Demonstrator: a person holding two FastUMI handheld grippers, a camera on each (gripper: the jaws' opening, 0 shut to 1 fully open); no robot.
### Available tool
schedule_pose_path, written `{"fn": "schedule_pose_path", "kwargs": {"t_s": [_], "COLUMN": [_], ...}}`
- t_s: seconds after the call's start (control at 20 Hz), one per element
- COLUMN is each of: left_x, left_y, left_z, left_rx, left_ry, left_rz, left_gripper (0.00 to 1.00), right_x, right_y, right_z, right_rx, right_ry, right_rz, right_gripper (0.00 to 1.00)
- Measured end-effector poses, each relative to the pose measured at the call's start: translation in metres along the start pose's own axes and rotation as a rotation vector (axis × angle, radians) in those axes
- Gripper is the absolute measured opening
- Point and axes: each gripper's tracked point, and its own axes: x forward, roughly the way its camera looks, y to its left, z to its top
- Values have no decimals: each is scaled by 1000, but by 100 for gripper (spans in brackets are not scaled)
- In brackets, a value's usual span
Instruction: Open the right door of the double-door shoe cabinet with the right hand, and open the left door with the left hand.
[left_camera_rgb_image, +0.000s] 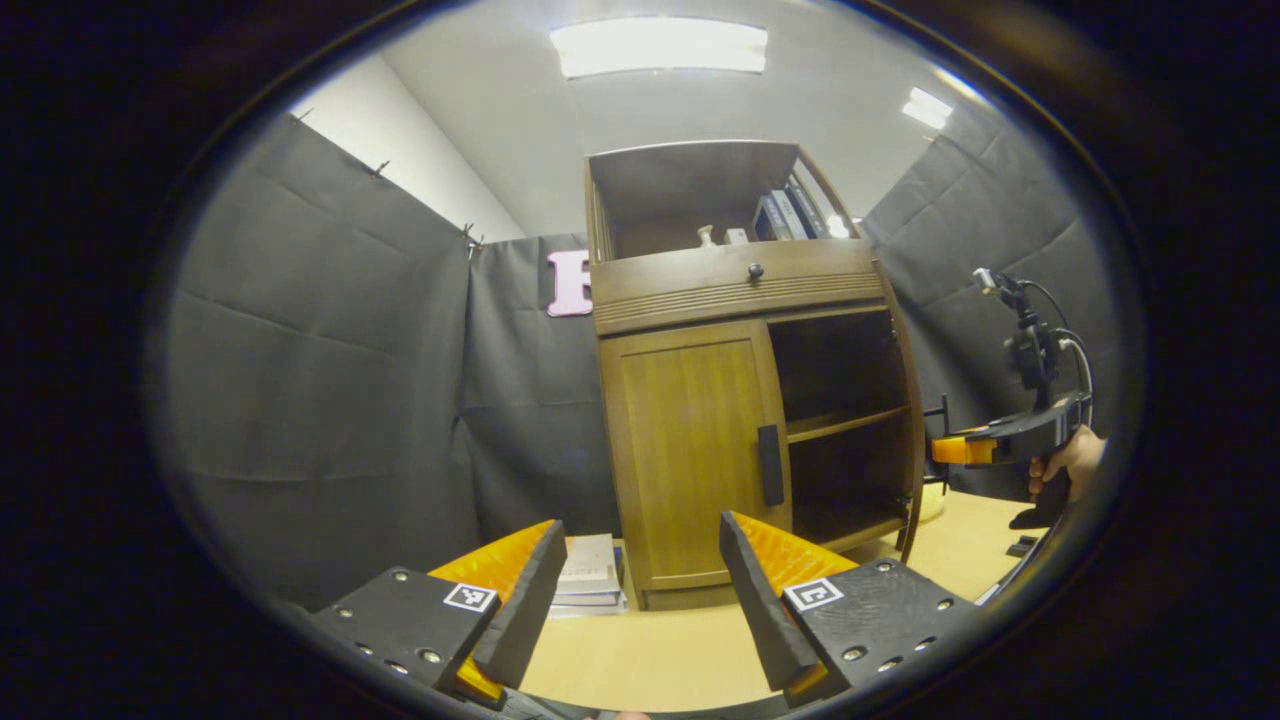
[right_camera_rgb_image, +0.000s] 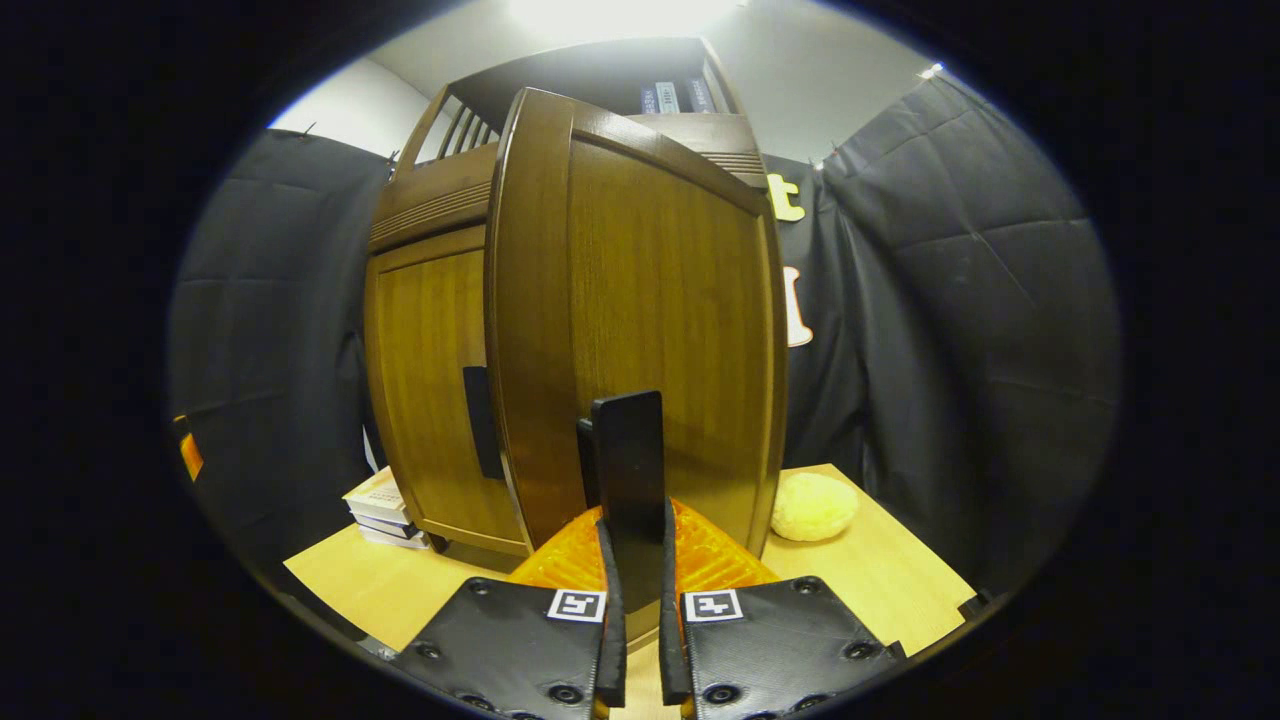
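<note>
The shoe cabinet (left_camera_rgb_image: 745, 400) stands on a light wooden table (left_camera_rgb_image: 640, 650), against the black cloth wall. Its right door (right_camera_rgb_image: 640, 320) is swung open toward the near side, and in the left gripper view the right half of the cabinet shows two dark compartments split by a shelf (left_camera_rgb_image: 845, 422). The right gripper (right_camera_rgb_image: 636, 560) has its fingers drawn narrow, pressed on both sides of the right door's handle (right_camera_rgb_image: 628, 470), a dark upright bar. From the left gripper view the same gripper shows at the far right, held by a person's hand (left_camera_rgb_image: 1070, 462).

The left door (left_camera_rgb_image: 690, 460) is shut, its dark handle (left_camera_rgb_image: 769, 465) upright at the door's right edge. The left gripper (left_camera_rgb_image: 640, 590) hangs in front of it, well apart, fingers spread wide with nothing between them.

Above the doors runs a drawer with a small round knob (left_camera_rgb_image: 755, 270), and over that an open shelf with books (left_camera_rgb_image: 790, 215) and a small pale vase (left_camera_rgb_image: 706, 236). A stack of books (left_camera_rgb_image: 590, 575) lies on the table to the cabinet's left. In the right gripper view a fluffy pale yellow ball (right_camera_rgb_image: 812, 507) sits on the table to the right of the open door.
</note>
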Motion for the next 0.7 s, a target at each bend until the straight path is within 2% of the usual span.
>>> {"fn": "schedule_pose_path", "kwargs": {"t_s": [0.05,0.15,0.2,0.25,0.3,0.35,0.45,0.5,0.7], "left_x": [-1,-2,-2,-1,-1,-1,1,0,1], "left_y": [-1,-1,-2,-3,-5,-13,-28,-39,-82], "left_z": [0,6,9,10,13,13,13,15,15], "left_rx": [-7,-14,-11,-9,-7,-6,-20,-26,-21], "left_ry": [2,-9,-16,-23,-28,-25,-20,-17,-3], "left_rz": [-6,-19,-28,-37,-44,-44,-49,-56,-69], "left_gripper": [89,89,89,89,89,89,89,89,89], "right_x": [-5,-14,-18,-22,-24,-27,-33,-35,-40], "right_y": [-7,-22,-29,-35,-42,-50,-63,-69,-96], "right_z": [-1,-1,-1,-2,-3,-3,-9,-12,-11], "right_rx": [1,1,3,1,0,-1,-3,-5,-10], "right_ry": [1,1,4,6,7,10,27,33,47], "right_rz": [-23,-61,-71,-77,-84,-91,-92,-85,-66], "right_gripper": [18,11,14,11,14,14,10,14,13]}}
